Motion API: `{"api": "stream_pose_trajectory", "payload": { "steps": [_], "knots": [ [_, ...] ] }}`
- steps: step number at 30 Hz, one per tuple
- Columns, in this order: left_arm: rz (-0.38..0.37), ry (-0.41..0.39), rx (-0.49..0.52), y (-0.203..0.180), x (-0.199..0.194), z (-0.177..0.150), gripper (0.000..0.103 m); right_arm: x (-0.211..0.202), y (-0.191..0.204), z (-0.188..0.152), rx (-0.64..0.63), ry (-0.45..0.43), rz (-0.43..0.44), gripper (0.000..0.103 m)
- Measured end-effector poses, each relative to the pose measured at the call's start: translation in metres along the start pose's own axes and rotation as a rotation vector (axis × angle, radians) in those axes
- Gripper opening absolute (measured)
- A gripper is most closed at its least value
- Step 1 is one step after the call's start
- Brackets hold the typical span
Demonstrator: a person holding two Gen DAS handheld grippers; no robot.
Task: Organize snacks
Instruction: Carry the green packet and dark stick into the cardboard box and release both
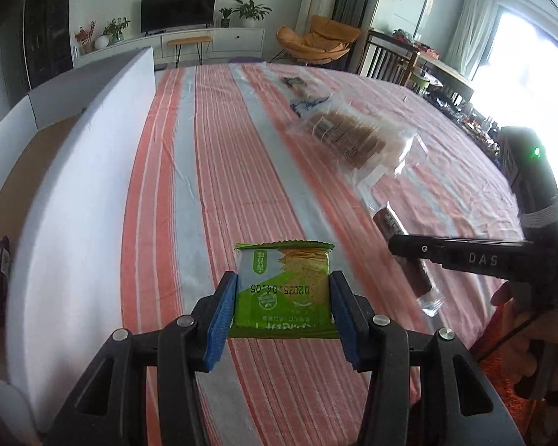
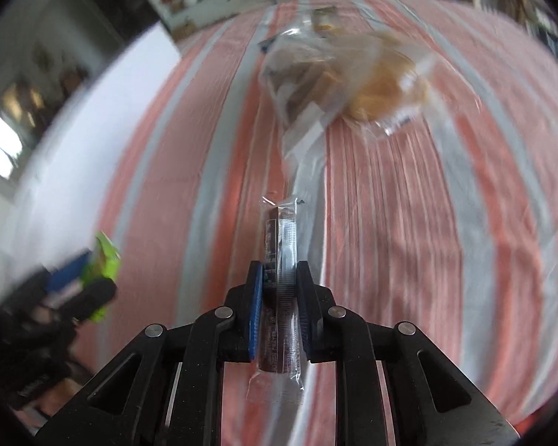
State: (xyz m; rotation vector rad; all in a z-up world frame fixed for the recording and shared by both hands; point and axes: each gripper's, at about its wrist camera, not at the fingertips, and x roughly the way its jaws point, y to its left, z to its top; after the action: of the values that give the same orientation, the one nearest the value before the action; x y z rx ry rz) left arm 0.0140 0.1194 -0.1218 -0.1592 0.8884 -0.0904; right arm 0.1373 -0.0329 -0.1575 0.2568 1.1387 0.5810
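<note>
The left gripper (image 1: pixel 282 290) is pinching a green cracker packet (image 1: pixel 284 291) between its blue pads, above the striped tablecloth (image 1: pixel 212 171) beside the white box (image 1: pixel 74 186). The right gripper (image 2: pixel 279 290) is squeezing a brown snack bar (image 2: pixel 279 297), right of that box, nearer than the clear bag of biscuits (image 2: pixel 338 81).

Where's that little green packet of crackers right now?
The green cracker packet is pinched in the left gripper, above the striped tablecloth, with the white box wall to its left.
</note>
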Motion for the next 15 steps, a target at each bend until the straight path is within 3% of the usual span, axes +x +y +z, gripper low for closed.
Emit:
{"api": "stream_pose_trajectory", "payload": {
  "steps": [3,7,10,15],
  "knots": [
    [-0.008,-0.036,0.022,-0.006,-0.015,0.007,0.049,-0.015,-0.03,-0.003,0.164,-0.028,0.18,0.018],
    [-0.064,-0.06,0.0,-0.008,-0.035,0.022,0.049,-0.037,-0.028,0.003,0.189,-0.065,0.255,0.018],
    [-0.086,-0.12,-0.049,0.006,-0.064,0.039,0.049,-0.057,0.01,0.022,0.112,-0.095,0.318,0.018],
    [0.012,-0.245,-0.178,0.07,-0.121,0.058,0.049,-0.076,0.106,0.041,-0.056,-0.107,0.438,0.018]
  ]
}}
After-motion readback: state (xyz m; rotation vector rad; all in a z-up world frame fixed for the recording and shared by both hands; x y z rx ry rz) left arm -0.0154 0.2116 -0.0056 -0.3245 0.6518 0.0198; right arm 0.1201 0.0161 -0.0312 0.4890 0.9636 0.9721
